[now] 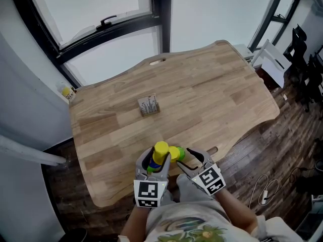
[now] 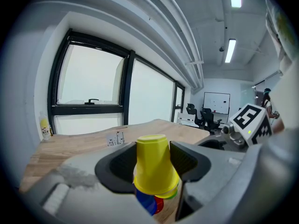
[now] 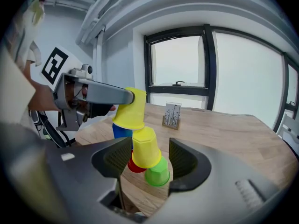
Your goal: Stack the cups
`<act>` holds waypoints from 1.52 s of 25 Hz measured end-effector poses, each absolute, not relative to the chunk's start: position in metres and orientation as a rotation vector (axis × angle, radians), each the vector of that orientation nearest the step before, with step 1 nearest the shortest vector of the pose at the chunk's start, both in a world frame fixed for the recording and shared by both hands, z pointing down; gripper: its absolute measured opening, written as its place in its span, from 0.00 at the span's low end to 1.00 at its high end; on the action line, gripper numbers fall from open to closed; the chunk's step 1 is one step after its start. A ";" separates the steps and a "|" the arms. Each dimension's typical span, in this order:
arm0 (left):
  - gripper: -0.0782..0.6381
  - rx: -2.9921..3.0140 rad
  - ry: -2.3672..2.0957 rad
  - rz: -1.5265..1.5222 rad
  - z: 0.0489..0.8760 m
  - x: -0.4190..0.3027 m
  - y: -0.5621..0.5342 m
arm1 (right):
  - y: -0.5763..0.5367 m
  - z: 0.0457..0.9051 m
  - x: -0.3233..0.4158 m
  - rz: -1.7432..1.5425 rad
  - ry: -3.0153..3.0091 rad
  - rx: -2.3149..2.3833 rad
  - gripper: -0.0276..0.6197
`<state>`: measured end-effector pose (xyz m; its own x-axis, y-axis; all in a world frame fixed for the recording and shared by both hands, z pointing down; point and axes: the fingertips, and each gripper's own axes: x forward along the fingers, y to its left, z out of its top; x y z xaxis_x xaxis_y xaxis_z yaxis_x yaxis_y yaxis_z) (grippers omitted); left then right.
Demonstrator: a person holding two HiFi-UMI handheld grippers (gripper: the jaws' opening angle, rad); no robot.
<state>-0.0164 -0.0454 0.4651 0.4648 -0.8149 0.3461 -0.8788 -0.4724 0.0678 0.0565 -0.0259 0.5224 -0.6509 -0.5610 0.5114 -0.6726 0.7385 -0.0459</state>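
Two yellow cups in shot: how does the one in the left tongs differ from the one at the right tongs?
The higher yellow cup is pinched in the left tongs; the lower yellow cup stands between the right tongs, grip unclear. The higher one hangs over a blue cup; the lower one sits beside a red cup and a green cup. Both are yellow and base up.

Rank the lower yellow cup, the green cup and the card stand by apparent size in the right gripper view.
1. lower yellow cup
2. green cup, partly hidden
3. card stand, smallest-looking, but it stands farther off
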 end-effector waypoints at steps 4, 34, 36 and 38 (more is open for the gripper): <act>0.43 2.476 -1.464 0.393 0.466 -0.016 -0.045 | -0.025 0.524 0.055 0.322 -2.468 0.927 0.44; 0.47 2.474 -1.431 0.482 0.479 -0.011 -0.026 | -0.019 0.541 0.040 0.333 -2.458 0.813 0.39; 0.51 2.463 -1.437 0.466 0.478 -0.013 -0.026 | -0.019 0.539 0.040 0.336 -2.463 0.819 0.39; 0.51 2.453 -1.446 0.447 0.476 -0.016 -0.026 | -0.019 0.537 0.040 0.341 -2.469 0.829 0.39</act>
<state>-0.0160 -0.0262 0.4761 0.4577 -0.7998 0.3884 -0.8794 -0.4715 0.0654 0.0404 -0.0187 0.5368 -0.6840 -0.4908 0.5397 -0.6188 0.7822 -0.0730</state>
